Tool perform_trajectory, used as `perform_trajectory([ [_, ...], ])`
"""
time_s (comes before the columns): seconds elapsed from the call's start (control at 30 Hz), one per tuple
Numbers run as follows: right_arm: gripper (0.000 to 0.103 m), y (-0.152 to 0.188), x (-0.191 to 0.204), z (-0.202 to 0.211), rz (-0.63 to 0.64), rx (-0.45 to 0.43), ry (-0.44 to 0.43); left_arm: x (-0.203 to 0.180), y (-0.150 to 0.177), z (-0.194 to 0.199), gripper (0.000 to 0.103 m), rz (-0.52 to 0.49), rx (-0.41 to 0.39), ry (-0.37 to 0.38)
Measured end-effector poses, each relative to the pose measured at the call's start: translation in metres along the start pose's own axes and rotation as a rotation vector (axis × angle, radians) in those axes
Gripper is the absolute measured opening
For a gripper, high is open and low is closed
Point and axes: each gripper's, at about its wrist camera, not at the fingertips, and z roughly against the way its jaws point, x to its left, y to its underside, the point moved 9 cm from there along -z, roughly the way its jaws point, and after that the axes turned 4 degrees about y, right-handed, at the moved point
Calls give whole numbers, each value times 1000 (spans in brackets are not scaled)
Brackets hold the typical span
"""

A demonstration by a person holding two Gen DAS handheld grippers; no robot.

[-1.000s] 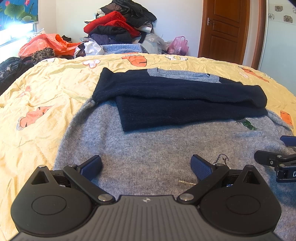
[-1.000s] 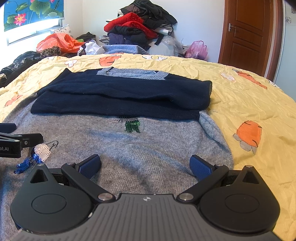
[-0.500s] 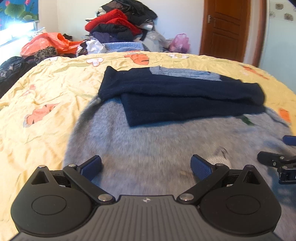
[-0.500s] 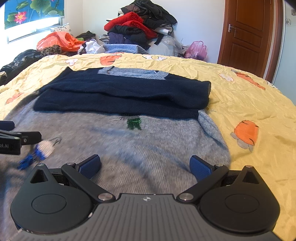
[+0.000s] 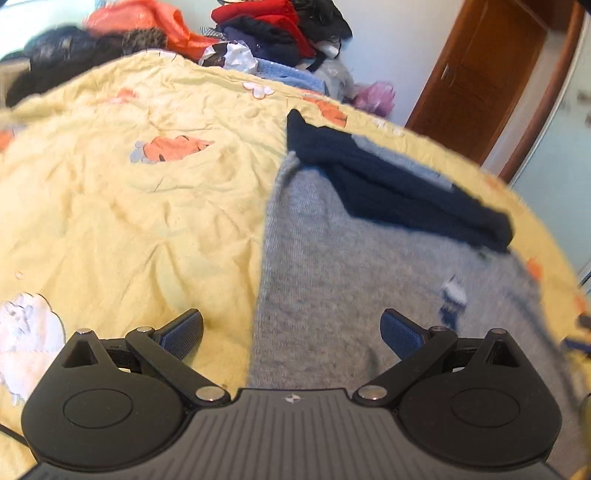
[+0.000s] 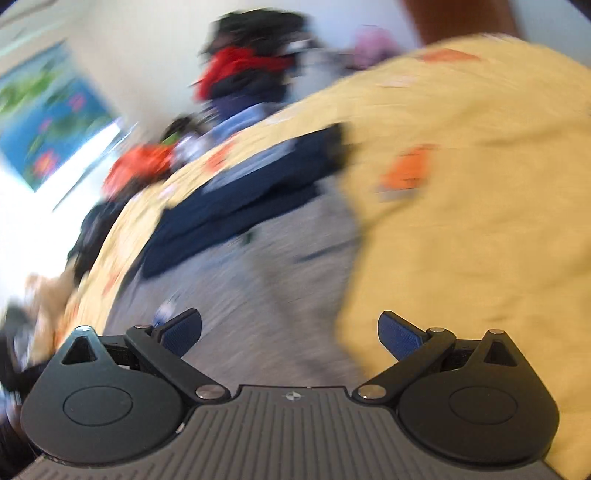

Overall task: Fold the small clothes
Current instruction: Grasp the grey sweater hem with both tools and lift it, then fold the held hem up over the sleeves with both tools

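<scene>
Both tongs are spread wide and grasping nothing. The left gripper (image 5: 291, 332) hangs low over the bed, its blue pads (image 5: 183, 333) well apart, one over the yellow quilt (image 5: 129, 206) and the other over the grey sweater (image 5: 343, 280). So the left edge of the sweater runs right between the fingers, close below them; whether a pad touches the cloth I cannot tell.

The grey sweater lies flat on the quilt, reaching from the near edge of the view away towards the far right. On its far end sits the navy sweater (image 5: 391, 184), folded, with a pale blue-grey band along its far side. A small blue and white patch (image 5: 452, 299) shows on the grey knit, near right.

The right gripper (image 6: 290, 332) is released too, its pads (image 6: 400, 338) far apart. Its view is tilted and badly smeared. Still, the grey sweater (image 6: 280, 266) can be made out below it, and the yellow quilt (image 6: 461, 221) to the right. The navy sweater (image 6: 236, 199) lies beyond.

Far off against the wall there is a clothes heap (image 5: 273, 29), red and dark pieces piled up, with orange cloth (image 5: 147, 18) to its left. A brown wooden door (image 5: 480, 74) stands at the far right.
</scene>
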Motion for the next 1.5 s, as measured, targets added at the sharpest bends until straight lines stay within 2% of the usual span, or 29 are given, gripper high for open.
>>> perform_trajectory([
  [0.07, 93, 2, -6, -5, -28, 52, -24, 1, -3, 0, 102, 38, 7, 46],
  [0.2, 91, 9, 6, -15, 3, 133, -105, -7, -4, -4, 102, 135, 40, 203],
  [0.3, 91, 2, 11, -23, 8, 140, -129, -8, -6, -6, 101, 129, 44, 202],
  [0.4, 90, -20, 3, -39, -73, 126, -154, -5, -11, -9, 94, 157, 46, 205],
  [0.43, 90, -26, 2, -46, -99, 128, -169, -4, -13, -11, 84, 162, 47, 204],
  [0.47, 90, -32, 2, -52, -110, 126, -185, -3, -14, -13, 67, 162, 49, 192],
  [0.5, 87, -35, 4, -59, -108, 128, -194, 1, -15, -16, 57, 153, 49, 164],
  [0.53, 82, -39, 5, -64, -99, 126, -195, 3, -17, -18, 44, 142, 47, 133],
  [0.57, 76, -41, 6, -69, -88, 127, -180, 6, -19, -21, 37, 135, 50, 114],
  [0.6, 51, -42, 6, -75, -72, 142, -147, 8, -20, -22, 31, 127, 54, 94],
  [0.63, 11, -40, 4, -80, -51, 168, -101, 11, -21, -24, 9, 112, 59, 59],
  [0.67, 13, -40, 1, -82, -30, 164, -67, 17, -21, -25, 3, 96, 64, 19],
  [0.73, 13, -49, -1, -68, 10, 91, -34, 21, -23, -19, 3, 86, 55, 2],
  [0.8, 12, -60, -9, -48, -1, 14, -42, 28, -25, -11, 3, 46, 37, -47],
  [0.87, 12, -61, -22, -43, -30, 15, -39, 35, -24, -9, 2, 53, 40, -49],
  [0.97, 14, -47, -29, -58, -55, 67, -49, 35, -20, -10, 3, 55, 28, -38],
  [1.07, 37, -38, -27, -54, -118, 58, -89, 24, -14, -5, 4, 44, 41, 14],
  [1.13, 73, -30, -20, -41, -129, 60, -149, 18, -5, 3, 8, 38, 70, 56],
  [1.17, 77, -24, -17, -34, -126, 77, -166, 17, 3, 8, 17, 44, 86, 78],
  [1.23, 75, -9, -17, -22, -110, 127, -180, 17, 17, 20, 30, 71, 98, 140],
  [1.33, 74, 14, -23, 1, -140, 182, -244, 19, 29, 33, 53, 170, 88, 252],
  [1.37, 74, 21, -24, 6, -156, 206, -272, 18, 32, 35, 56, 200, 88, 289],
  [1.47, 69, 41, -22, 18, -180, 271, -354, 11, 35, 29, 53, 264, 112, 360],
  [1.5, 66, 46, -19, 20, -186, 290, -374, 9, 36, 26, 43, 275, 122, 370],
])
